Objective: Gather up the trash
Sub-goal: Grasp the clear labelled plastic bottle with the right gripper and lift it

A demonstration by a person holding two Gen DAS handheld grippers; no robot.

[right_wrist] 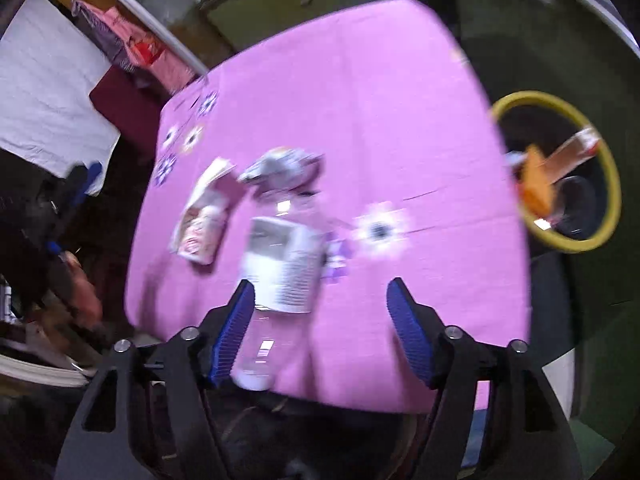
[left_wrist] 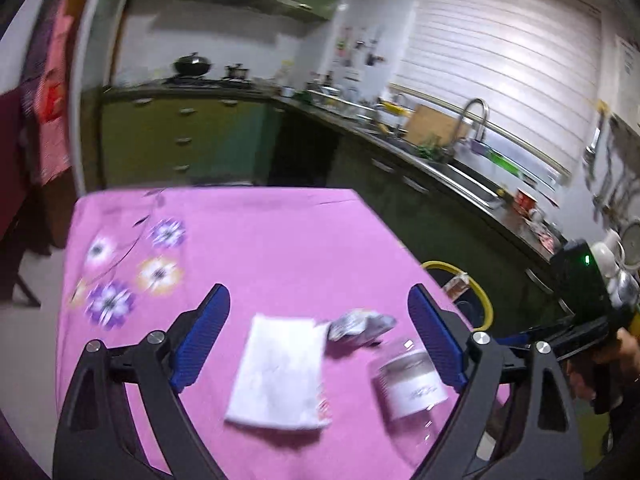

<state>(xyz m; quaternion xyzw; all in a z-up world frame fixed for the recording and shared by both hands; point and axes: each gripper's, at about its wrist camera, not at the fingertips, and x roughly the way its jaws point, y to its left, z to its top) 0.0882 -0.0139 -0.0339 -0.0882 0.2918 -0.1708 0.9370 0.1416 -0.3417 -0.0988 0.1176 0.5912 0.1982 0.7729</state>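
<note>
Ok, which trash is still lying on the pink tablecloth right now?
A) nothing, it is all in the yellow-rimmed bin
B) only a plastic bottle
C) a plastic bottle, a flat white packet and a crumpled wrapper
C: the plastic bottle, flat white packet and crumpled wrapper all lie on the pink tablecloth.

A home kitchen: green cabinets (left_wrist: 180, 136), a wok (left_wrist: 192, 65) on the stove, sink faucet (left_wrist: 474, 120).
</note>
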